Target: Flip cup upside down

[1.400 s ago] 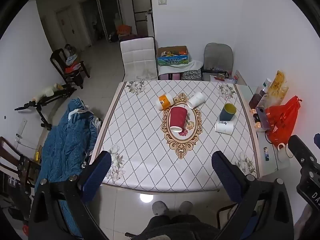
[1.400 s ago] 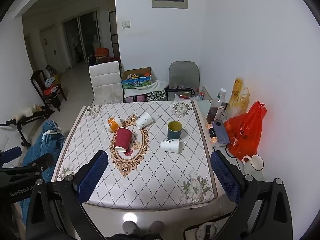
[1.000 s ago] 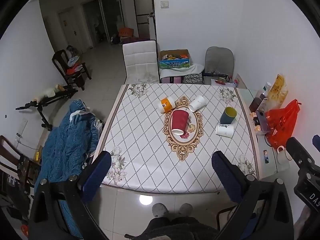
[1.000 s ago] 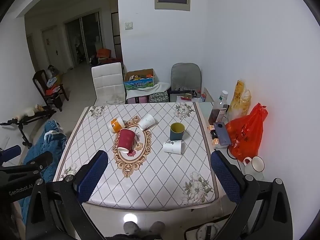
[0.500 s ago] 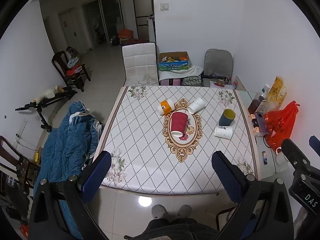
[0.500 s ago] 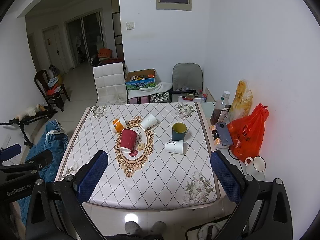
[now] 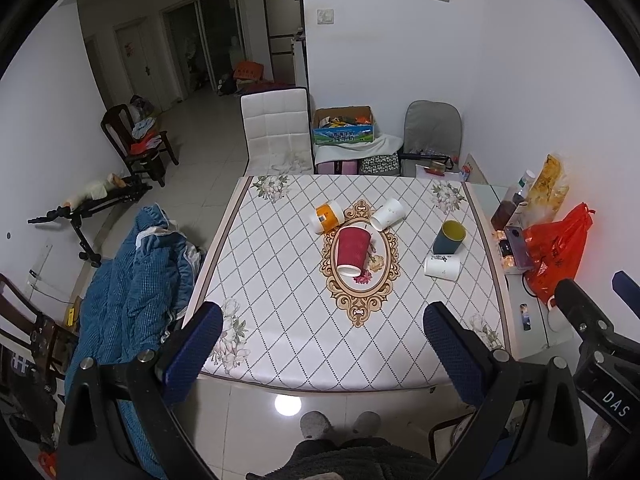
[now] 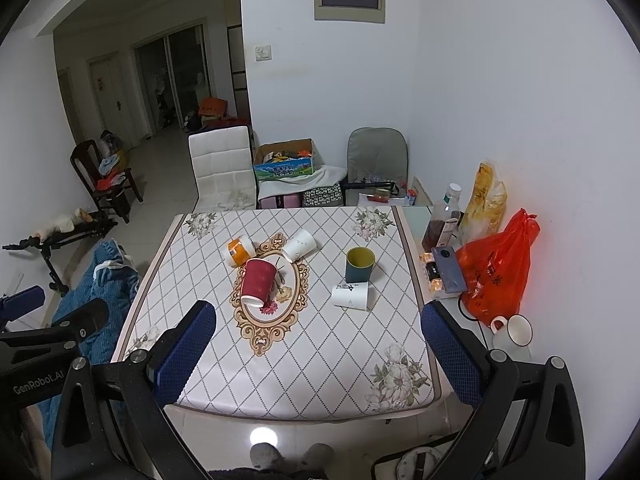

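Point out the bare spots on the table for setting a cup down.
Bare: the near strip of the table and its left side beside the red cup. Crowded: around the orange cup, and the green mug above the lying white cup.

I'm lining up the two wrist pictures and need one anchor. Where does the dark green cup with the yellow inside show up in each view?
Left wrist view: green cup stands upright, right of centre, just beyond the white cup lying on its side.
Right wrist view: green cup stands upright, slightly right of centre, just beyond the same white cup.
Shared landmark: the red cup lying on the oval ornament, left of the green cup.
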The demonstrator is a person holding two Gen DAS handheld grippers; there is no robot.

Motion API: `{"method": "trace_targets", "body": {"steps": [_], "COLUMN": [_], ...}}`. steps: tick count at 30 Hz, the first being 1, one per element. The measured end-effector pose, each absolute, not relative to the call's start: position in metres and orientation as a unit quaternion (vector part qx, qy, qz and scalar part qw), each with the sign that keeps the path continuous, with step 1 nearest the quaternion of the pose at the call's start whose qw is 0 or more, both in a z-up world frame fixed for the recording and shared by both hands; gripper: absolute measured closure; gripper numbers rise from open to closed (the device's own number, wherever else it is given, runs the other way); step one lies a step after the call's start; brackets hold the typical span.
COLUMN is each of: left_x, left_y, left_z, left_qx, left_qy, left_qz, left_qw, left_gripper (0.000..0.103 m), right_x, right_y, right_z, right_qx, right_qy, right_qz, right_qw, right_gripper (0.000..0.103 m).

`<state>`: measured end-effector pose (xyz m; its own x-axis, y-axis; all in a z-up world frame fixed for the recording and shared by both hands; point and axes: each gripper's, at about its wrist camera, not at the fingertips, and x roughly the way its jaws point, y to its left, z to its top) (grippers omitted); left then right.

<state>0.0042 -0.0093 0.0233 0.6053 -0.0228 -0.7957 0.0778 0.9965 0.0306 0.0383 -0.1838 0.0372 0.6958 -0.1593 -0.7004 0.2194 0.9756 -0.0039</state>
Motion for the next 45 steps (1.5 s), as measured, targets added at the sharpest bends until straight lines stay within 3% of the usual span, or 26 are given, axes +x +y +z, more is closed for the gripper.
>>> {"method": "trace_targets", "body": {"steps": [45], "left_x": [0.001], "left_y": [-0.007], "left_z": [0.034], "left_qx": [0.029], "left_qy": [0.433], "left_qz": [-0.027], "left_qw": [0.900], "left_gripper": [0.000], "right_x": [0.032], "right_y": [-0.190], "right_z": [0.048], "right_qx": [0.045], "right_qy": [0.366], "right_qz": [-0.100], "right_qw": [0.924], "right_gripper": [0.000]}}
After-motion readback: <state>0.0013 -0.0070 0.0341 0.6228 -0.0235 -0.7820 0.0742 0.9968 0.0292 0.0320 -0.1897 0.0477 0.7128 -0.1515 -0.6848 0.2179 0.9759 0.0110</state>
